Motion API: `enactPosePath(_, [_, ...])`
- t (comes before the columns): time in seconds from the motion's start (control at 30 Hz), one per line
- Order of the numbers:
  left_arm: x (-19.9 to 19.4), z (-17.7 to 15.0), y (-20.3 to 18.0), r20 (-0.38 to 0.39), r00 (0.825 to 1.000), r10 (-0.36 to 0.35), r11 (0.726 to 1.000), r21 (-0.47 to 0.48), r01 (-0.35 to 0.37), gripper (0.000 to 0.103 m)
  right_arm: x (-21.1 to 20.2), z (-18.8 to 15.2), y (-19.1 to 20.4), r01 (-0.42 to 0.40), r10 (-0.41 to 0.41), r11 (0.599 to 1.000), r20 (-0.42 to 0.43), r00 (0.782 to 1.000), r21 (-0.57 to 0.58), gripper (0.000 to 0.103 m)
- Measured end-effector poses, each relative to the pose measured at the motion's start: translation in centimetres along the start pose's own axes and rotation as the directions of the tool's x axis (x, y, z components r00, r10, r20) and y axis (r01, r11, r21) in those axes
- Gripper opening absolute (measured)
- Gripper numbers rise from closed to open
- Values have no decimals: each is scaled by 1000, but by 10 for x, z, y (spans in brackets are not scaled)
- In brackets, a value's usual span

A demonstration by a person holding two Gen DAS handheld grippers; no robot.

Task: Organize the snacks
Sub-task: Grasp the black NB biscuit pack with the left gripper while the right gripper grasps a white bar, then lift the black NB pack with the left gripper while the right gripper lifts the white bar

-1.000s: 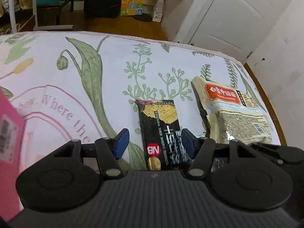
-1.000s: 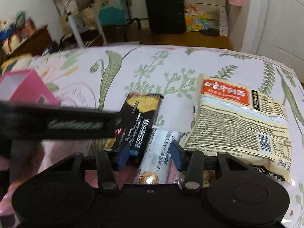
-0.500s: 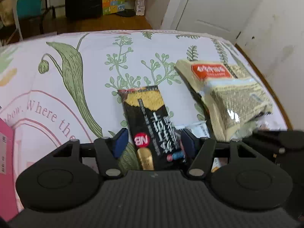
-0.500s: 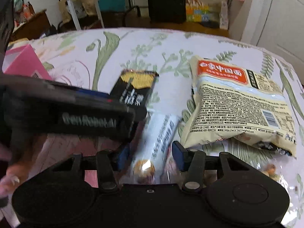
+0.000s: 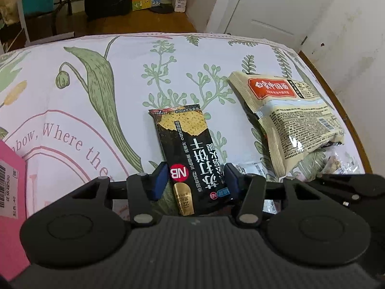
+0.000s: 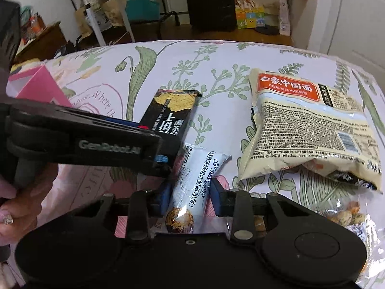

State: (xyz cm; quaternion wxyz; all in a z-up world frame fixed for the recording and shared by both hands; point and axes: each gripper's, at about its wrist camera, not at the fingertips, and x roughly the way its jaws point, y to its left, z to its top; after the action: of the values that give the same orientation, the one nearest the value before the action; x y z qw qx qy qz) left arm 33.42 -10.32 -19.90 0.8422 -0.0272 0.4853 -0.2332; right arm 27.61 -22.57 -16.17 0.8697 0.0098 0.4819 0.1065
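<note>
Black cracker packet point(image 5: 190, 159) lying lengthwise on the flowered tablecloth point(image 5: 101, 77), its near end between the blue pads of the left gripper point(image 5: 195, 180). Jaws just closing in, right pad against the packet's edge, left pad seeming still a sliver off; not yet a firm clamp, by the look of it. White wafer packet point(image 6: 195, 183) just right of the black one, near end inside the right gripper point(image 6: 190, 196), jaws just closing and now pressed on both its sides. Beige noodle bag point(image 6: 308, 125) further right, propped on other wrappers. Pink box point(image 6: 41, 86) at the far left, likely the destination.

Risks from here: slippery film wrappers, gripped only at the near end, likely to droop or slide out on lifting; crackers liable to crack under a hard squeeze; the two grippers working side by side, so a careless lift of one could knock the other or drag the neighbouring packet along.

Right view alone shows the left gripper point(image 6: 154, 159) from the side with a hand point(image 6: 21, 202) on its handle, the clear nut bag point(image 6: 346, 216) under the noodle bag, and the box's open top. Left view alone shows the box's barcode label point(image 5: 6, 185) and the table's wooden rim point(image 5: 336, 106) on the right
</note>
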Motion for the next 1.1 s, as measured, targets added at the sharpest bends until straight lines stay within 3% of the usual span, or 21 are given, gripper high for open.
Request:
enactPosePath(0.4, [-22, 2, 12, 31, 999, 16, 998, -54, -14, 49, -5, -3, 6, 19, -19, 1000, 6, 1000, -3, 38])
enactPosePath(0.77, [-54, -16, 16, 28, 999, 47, 998, -46, -45, 48, -30, -4, 12, -12, 9, 999, 50, 999, 44, 37])
enactPosePath(0.97, [-81, -31, 10, 64, 997, 49, 998, -33, -47, 47, -52, -7, 16, -28, 23, 997, 75, 997, 68, 37])
enactPosePath(1.1, [-85, -42, 11, 56, 997, 44, 998, -51, -41, 47, -63, -9, 17, -9, 3, 997, 82, 997, 74, 37])
